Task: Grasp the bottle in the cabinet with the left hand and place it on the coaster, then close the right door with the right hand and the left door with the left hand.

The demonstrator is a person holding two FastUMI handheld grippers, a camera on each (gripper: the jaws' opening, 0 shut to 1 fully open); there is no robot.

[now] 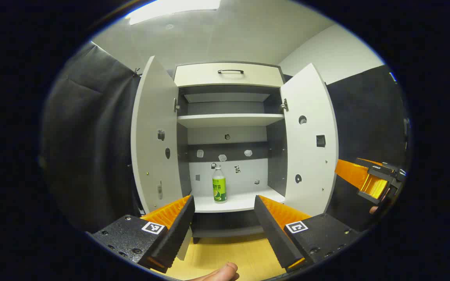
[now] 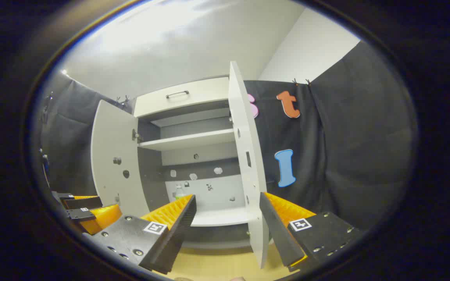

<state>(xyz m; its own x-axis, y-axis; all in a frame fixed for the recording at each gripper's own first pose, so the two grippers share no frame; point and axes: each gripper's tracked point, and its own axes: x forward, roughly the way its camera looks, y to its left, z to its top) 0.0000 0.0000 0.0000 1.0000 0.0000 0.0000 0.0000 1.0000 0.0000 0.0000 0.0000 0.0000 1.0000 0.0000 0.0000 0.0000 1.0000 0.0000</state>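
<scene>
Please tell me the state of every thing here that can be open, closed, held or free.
left door: open
right door: open
drawer: closed
bottle: upright on the lower shelf, capped, not held
left gripper: open, empty
right gripper: open, empty

Black cloth (image 1: 92,140) hangs on both sides of the booth, with a plain white wall (image 1: 326,50) rising above it at the right. A bright ceiling light (image 1: 174,8) glows overhead on the pale ceiling (image 1: 248,31). The floor (image 1: 229,253) below is yellowish wood.
</scene>
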